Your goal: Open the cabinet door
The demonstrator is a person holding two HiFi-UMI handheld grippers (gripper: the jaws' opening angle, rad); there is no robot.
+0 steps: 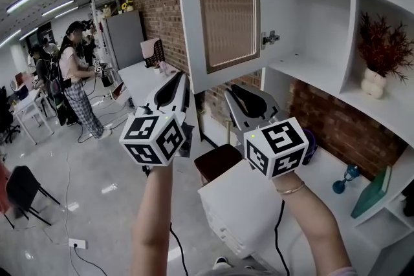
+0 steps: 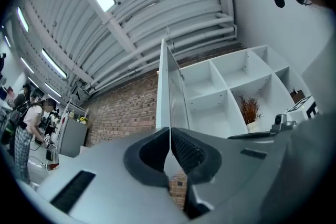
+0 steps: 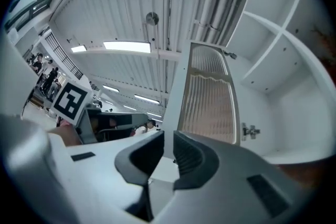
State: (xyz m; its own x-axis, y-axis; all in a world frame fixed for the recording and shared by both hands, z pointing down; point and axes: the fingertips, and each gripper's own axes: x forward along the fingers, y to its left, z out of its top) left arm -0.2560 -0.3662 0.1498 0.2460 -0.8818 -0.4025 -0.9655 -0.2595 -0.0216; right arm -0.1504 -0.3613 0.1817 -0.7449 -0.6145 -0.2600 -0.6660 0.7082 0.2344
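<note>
While cabinet door point(image 1: 226, 10) stands open, left fingers point(image 2: 190, 152) seemingly just below

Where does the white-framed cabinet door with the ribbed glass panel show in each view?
Head view: the white-framed ribbed-glass cabinet door stands open, top centre.
Left gripper view: door at centre, edge-on.
Right gripper view: door centre right, panel facing camera.
Shared landmark: white open shelving beside it.
</note>
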